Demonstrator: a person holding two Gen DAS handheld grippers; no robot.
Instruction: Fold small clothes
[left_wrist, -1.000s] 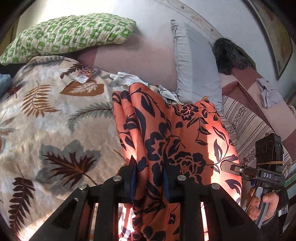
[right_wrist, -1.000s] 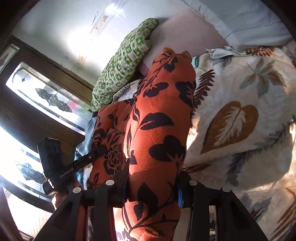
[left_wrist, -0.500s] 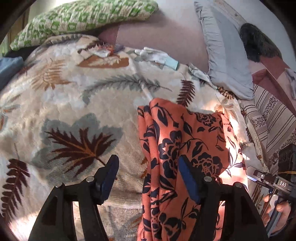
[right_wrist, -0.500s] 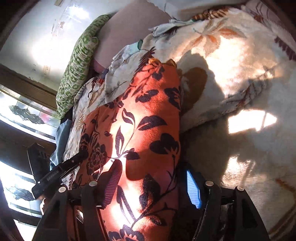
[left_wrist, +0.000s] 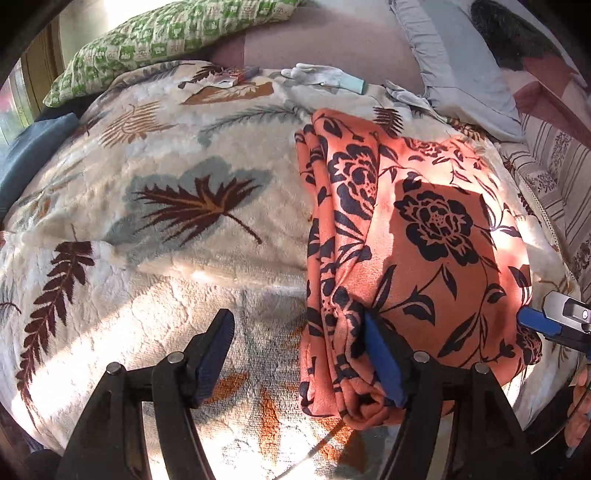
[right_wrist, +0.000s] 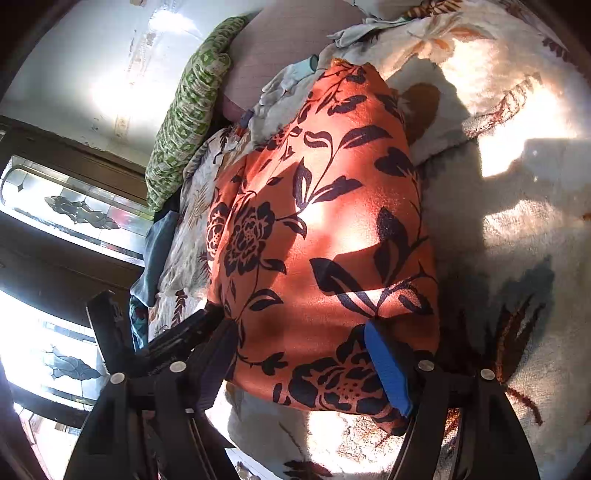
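Note:
An orange garment with a black flower print (left_wrist: 424, 236) lies folded on the leaf-patterned blanket (left_wrist: 177, 206); it also shows in the right wrist view (right_wrist: 317, 229). My left gripper (left_wrist: 299, 354) is open at the garment's near left corner, its right finger touching the folded edge. My right gripper (right_wrist: 303, 365) is open, its fingers either side of the garment's near end, holding nothing. The right gripper's tip shows in the left wrist view (left_wrist: 554, 325).
A green checked pillow (left_wrist: 173, 33) and a grey pillow (left_wrist: 461, 62) lie at the bed's head. White gloves (left_wrist: 321, 75) and a small packet (left_wrist: 232, 75) lie beyond the garment. A striped sheet (left_wrist: 554, 173) is at the right. A stained-glass window (right_wrist: 62, 206) is on the left.
Both grippers held the garment up a second ago. They lowered it onto the blanket and opened; the garment now lies flat, folded over.

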